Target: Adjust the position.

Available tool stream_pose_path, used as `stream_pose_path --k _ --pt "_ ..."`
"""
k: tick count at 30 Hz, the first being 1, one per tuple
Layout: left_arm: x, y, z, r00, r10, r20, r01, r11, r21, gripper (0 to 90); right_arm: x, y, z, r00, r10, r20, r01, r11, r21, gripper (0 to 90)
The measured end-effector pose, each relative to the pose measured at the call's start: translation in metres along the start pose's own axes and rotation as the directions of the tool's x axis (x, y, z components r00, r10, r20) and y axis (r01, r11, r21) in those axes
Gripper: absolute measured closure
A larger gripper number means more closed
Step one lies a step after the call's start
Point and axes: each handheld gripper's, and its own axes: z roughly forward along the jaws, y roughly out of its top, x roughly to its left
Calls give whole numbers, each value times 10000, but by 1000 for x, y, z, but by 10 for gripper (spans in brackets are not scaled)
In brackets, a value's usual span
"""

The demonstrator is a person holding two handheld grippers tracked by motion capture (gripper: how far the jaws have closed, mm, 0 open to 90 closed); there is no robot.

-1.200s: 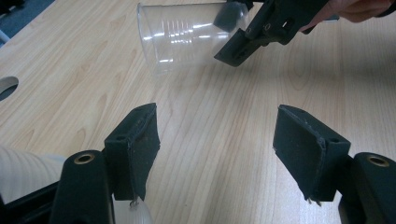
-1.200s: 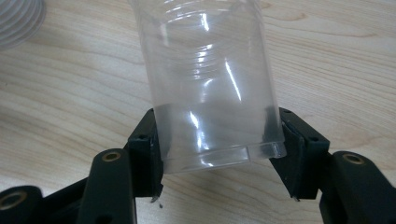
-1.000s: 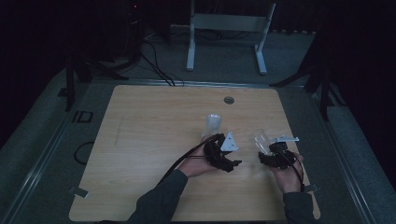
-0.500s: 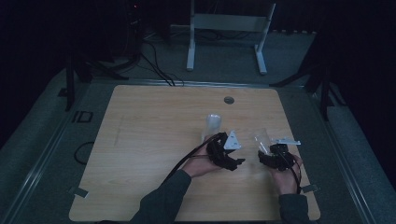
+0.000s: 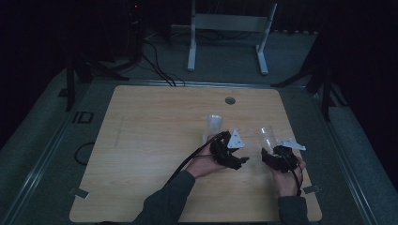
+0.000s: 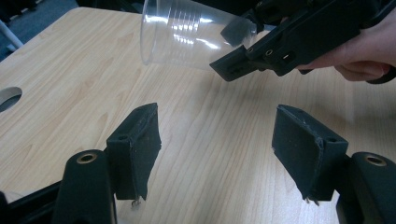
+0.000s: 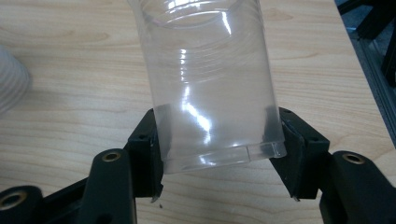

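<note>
Two clear plastic cups on a light wooden tabletop (image 5: 150, 140). One cup (image 7: 210, 84) clamped near its base between the jaws of the right gripper (image 7: 217, 149), tipped on its side, mouth pointing away. Second cup (image 5: 214, 126) standing just beyond the left gripper (image 6: 219, 149), whose jaws gape wide on nothing. Two grippers, one per hand. Likely step: carrying the held cup toward the standing one, perhaps to stack; next move probably calls for lining up the rims.
</note>
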Motion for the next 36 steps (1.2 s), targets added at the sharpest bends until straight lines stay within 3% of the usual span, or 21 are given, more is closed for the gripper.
stream_pose_path --k 9,18,36 --pt "1 2 4 9998 -188 -3 188 9998 -27 320 2 0 -10 10000 39 -5 -40 9974 -724 417" --pt "8 2 5 9966 -829 34 829 9965 -98 321 1 -3 -17 9997 211 112 -195 9919 -1257 417" --pt "7 8 10 9944 -1053 91 1055 9937 -381 320 4 -10 -27 9993 316 195 -259 9691 -2454 417"
